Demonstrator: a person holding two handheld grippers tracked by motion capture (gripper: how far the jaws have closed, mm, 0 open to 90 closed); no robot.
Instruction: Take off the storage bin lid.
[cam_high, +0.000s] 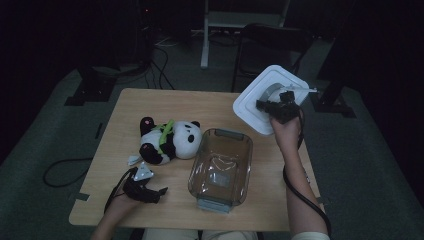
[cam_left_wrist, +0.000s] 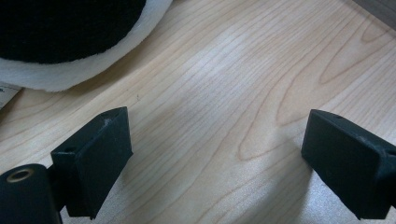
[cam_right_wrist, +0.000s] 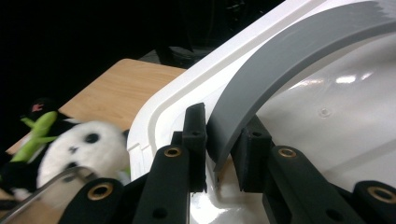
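1. High view: the right gripper (cam_high: 282, 107) holds a white lid (cam_high: 252, 107) tilted up in the air over the far right corner of the desk (cam_high: 150, 102), well apart from the clear bin (cam_high: 220, 170) it seems to belong to.
2. In the right gripper view the jaws are clenched on the lid's grey arched handle (cam_right_wrist: 280, 60), one pad on each side of the strip, near its lower end.
3. The left gripper (cam_high: 145, 189) rests at the near left of the desk with its jaws released and nothing between them; bare wood shows there in the left gripper view.
4. A plush panda (cam_high: 167, 140) lies on the desk between the left gripper and the bin, just beside the bin's left wall.
5. Handling, as a judgement: the lid looks like stiff, smooth, light plastic. It is broad, so held by one end of the handle it may swing or twist in the grip.
6. The handle is the sensible hold; a grip nearer its middle would balance the lid better. The glossy rim would likely slip.
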